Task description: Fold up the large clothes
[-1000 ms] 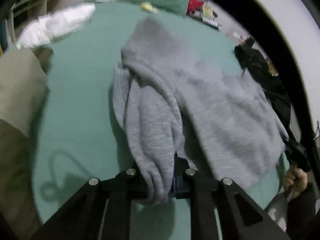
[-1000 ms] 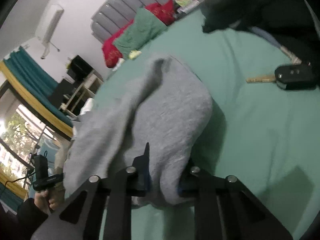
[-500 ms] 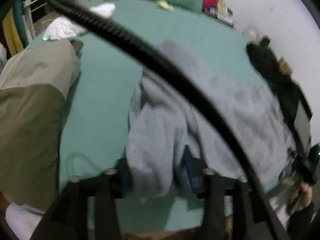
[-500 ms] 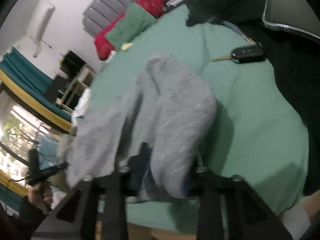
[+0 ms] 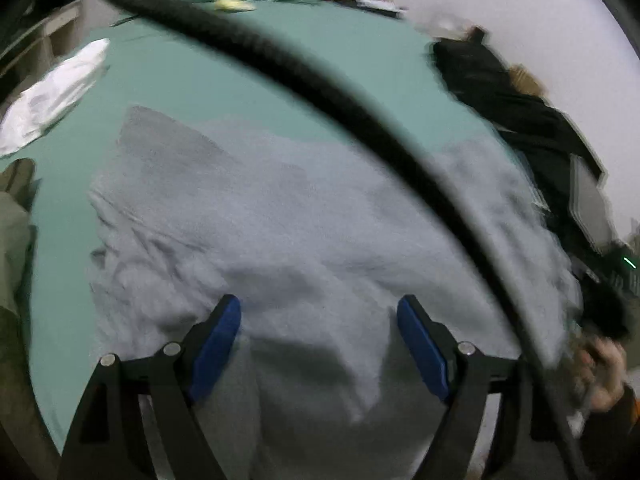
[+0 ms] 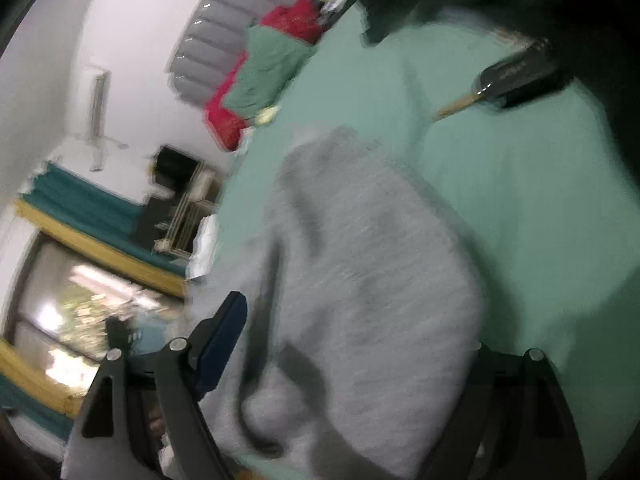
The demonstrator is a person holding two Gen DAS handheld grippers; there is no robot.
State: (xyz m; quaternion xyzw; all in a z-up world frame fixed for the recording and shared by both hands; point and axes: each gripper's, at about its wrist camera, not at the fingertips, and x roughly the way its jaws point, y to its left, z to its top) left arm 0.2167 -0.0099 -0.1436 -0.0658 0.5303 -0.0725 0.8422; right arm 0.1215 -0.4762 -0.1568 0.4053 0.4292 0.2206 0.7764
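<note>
A grey sweatshirt (image 5: 304,232) lies spread across a green bed sheet (image 5: 208,80), its near edge hanging over the bed's front edge. My left gripper (image 5: 320,320) is open, its blue pads wide apart over the near edge of the garment. In the right wrist view the sweatshirt (image 6: 360,280) lies bunched in front of my right gripper (image 6: 352,320), which is open; the cloth covers its right finger. Both views are motion-blurred.
A black cable (image 5: 320,92) crosses the left view. Black clothes (image 5: 520,120) and a laptop (image 5: 592,208) lie at the bed's right side. A car key (image 6: 516,76) lies on the sheet. White cloth (image 5: 52,96), red and green pillows (image 6: 272,68), shelf and window are to the left.
Both grippers have opened and let go of the sweatshirt. The garment has dropped and now lies spread wider over the bed's near edge.
</note>
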